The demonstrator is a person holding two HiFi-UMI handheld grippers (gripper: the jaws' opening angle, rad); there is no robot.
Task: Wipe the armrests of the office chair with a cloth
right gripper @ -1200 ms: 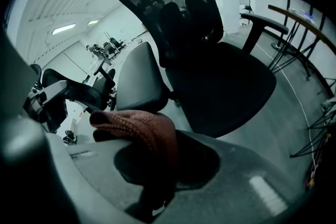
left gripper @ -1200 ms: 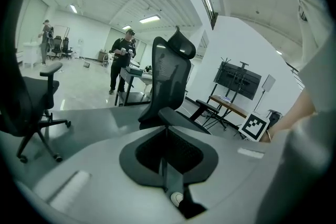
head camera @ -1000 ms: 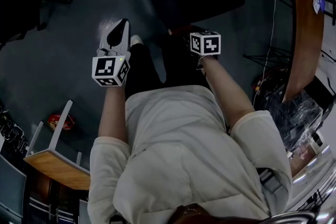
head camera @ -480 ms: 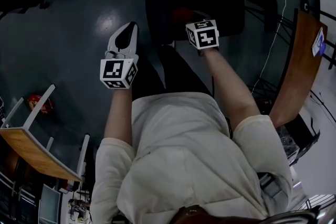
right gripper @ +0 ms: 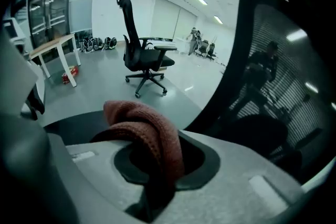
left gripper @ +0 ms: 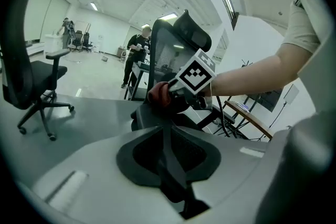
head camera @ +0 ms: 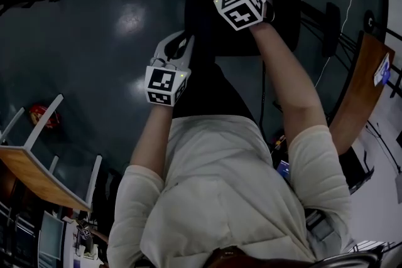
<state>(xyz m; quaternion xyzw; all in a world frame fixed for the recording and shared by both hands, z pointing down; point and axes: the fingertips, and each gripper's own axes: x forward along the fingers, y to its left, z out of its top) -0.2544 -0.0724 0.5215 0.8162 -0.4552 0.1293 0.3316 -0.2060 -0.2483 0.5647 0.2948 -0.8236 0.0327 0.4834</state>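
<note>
**A:** Where's the cloth right now?

**B:** It's bunched up and clamped in the fingers of the right gripper. That gripper's own view shows the red-brown knit folded over between them. It's at the armrest on the side of the office chair nearer the left hand, toward the pad's back end, by the backrest.

**A:** Is it touching the pad?

**B:** From the left gripper view it looks to be resting on it. The head view is too dark there to be sure.

**A:** Which way does the pad run?

**B:** Its long axis runs away from the person, front edge to back edge. I'd judge the stroke wants to come along that line, from the back end toward the front edge and the person, not across it.

**A:** And the left gripper?

**B:** Its fingers have just been opening. They stand slightly apart with nothing between them. It points along the pad from just off the front edge, so it's the nearer hand to that end, but the cloth is in the right one. The wipe is the right hand's job.
</note>
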